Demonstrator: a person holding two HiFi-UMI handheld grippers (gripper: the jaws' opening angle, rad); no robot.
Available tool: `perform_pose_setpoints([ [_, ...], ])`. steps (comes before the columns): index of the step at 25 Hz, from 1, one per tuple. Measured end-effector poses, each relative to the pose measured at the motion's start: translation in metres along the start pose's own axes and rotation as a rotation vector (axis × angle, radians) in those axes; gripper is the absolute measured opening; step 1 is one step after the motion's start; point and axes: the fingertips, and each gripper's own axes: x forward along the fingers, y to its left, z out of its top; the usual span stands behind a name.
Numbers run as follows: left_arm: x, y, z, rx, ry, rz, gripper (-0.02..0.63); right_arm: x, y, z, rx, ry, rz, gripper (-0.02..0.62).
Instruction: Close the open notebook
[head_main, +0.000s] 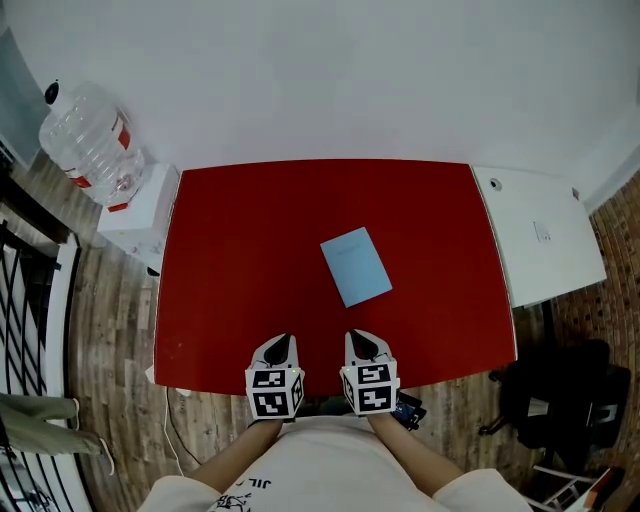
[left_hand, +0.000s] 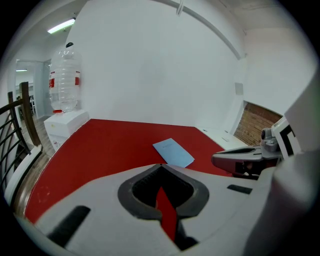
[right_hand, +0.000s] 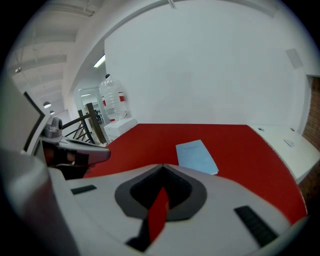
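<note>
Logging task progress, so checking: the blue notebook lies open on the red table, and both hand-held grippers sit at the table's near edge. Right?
Not quite. The blue notebook is closed, cover up, not open; the head view shows it. The rest stands: it lies on the red table, and the left hand-held gripper and right hand-held gripper sit at the near edge.

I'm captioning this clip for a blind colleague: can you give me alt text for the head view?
A closed light-blue notebook lies flat near the middle of a red table. At the table's near edge, the person holds the left gripper and right gripper side by side, both shut and empty, short of the notebook.
</note>
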Motion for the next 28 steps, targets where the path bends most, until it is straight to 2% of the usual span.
perform_pose_setpoints([
  [14, -0.009, -0.001, 0.002, 0.029, -0.012, -0.022, 0.006, -0.001, 0.010, 0.003, -0.036, 0.005, 0.002, 0.003],
  [28, -0.017, 0.010, 0.001, 0.025, -0.013, -0.022, 0.006, 0.000, 0.023, 0.003, -0.041, 0.006, 0.007, 0.003],
])
